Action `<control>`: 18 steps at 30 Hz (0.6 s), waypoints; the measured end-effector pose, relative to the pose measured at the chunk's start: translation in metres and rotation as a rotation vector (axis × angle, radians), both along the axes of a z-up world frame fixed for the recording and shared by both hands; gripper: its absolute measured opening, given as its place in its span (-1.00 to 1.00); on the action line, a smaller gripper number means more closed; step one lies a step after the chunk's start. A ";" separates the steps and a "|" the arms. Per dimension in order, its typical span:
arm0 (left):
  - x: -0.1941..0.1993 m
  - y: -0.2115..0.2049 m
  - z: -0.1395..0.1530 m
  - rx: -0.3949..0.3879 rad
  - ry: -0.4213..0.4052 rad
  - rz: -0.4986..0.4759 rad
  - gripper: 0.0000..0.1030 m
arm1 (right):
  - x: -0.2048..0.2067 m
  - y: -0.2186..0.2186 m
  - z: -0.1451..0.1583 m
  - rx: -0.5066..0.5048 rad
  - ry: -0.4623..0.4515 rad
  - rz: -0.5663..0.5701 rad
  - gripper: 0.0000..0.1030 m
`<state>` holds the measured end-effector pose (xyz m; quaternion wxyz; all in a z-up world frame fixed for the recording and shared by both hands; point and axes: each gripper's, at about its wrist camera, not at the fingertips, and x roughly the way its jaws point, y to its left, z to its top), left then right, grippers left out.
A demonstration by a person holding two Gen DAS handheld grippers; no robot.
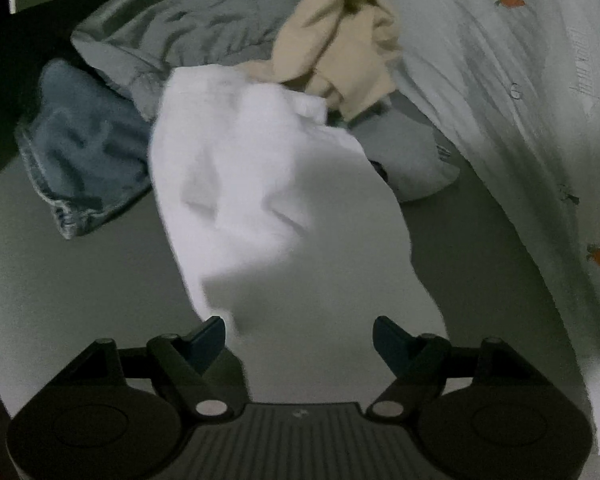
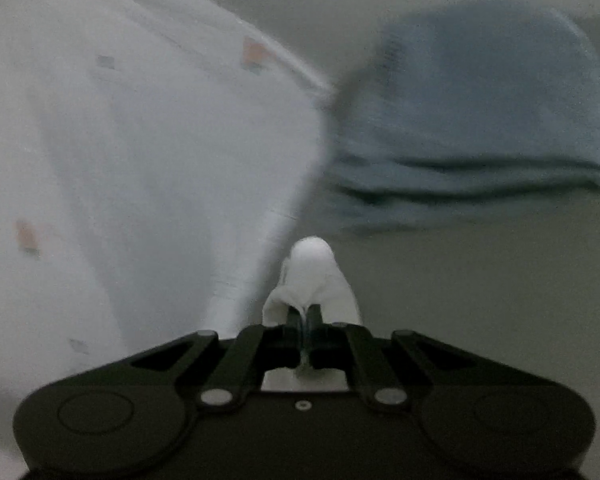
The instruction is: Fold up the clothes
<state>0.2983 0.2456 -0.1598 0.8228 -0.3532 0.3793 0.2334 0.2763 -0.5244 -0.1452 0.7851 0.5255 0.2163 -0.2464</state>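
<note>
white garment (image 2: pixel 312 276) pinched in right claw (image 2: pixel 306 320).

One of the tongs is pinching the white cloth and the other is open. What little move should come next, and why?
Probably the left tongs should ease forward and close on the white cloth's free edge. The right tongs already pinch one bit, while the left ones stand open with the cloth hanging just ahead, so a second grip would let it be spread for folding.

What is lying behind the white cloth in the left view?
Behind the white cloth lie a grey garment, a beige one and blue denim; the parts it covers are hidden.
</note>
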 end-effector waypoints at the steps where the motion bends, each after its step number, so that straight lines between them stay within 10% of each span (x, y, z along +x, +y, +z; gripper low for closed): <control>1: 0.006 -0.001 0.000 0.002 -0.005 -0.018 0.58 | -0.006 0.002 -0.011 0.017 0.037 -0.004 -0.92; 10: 0.086 -0.018 0.034 0.124 -0.012 -0.181 0.58 | -0.031 0.000 -0.015 0.045 0.057 -0.001 -0.91; 18: 0.181 -0.023 -0.016 0.147 0.349 -0.182 0.50 | -0.009 0.009 -0.010 -0.035 0.111 0.033 -0.90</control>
